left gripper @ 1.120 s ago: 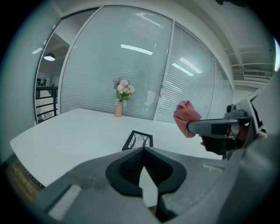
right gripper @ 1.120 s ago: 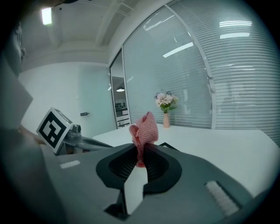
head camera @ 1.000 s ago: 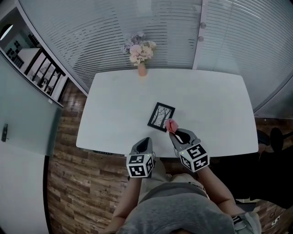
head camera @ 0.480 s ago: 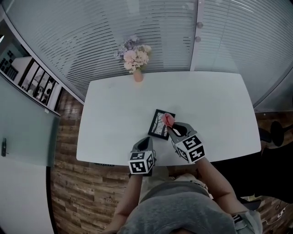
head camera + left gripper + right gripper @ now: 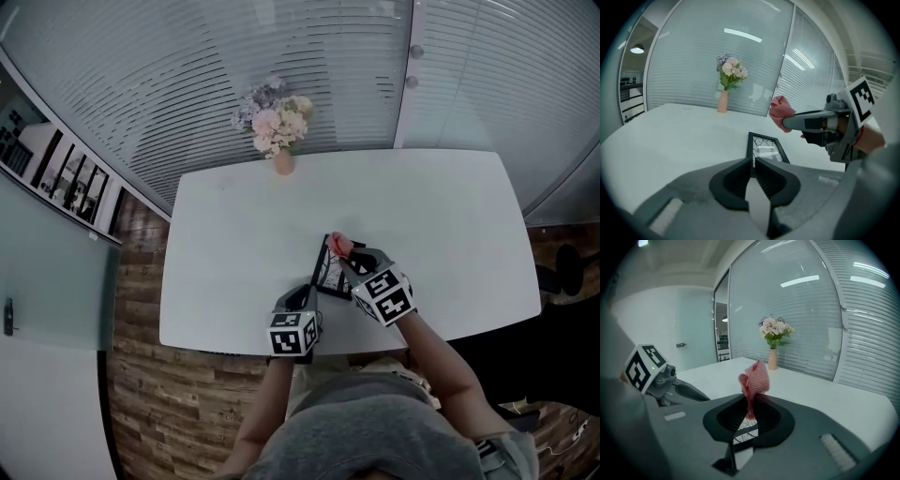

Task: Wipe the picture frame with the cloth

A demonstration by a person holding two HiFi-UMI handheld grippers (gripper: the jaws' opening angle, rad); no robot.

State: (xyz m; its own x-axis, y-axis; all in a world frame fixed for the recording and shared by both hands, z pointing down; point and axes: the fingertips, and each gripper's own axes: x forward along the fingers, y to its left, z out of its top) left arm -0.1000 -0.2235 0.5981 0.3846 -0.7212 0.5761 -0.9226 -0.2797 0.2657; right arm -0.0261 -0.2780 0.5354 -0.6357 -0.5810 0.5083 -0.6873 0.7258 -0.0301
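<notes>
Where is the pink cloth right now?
Head view, just right of centre: the pink cloth sits pinched in the right gripper, at the far edge of the picture frame.

Clamps the near edge of the picture frame in the left gripper, pinches the cloth in the right gripper just beside

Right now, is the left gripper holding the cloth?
No, the cloth is pinched in the right gripper; the left gripper grips the frame.

Left gripper: a second ago short of the picture frame; now my jaws pinch its near edge. Right gripper: my cloth, earlier at the frame's near right corner, now over its far edge.
</notes>
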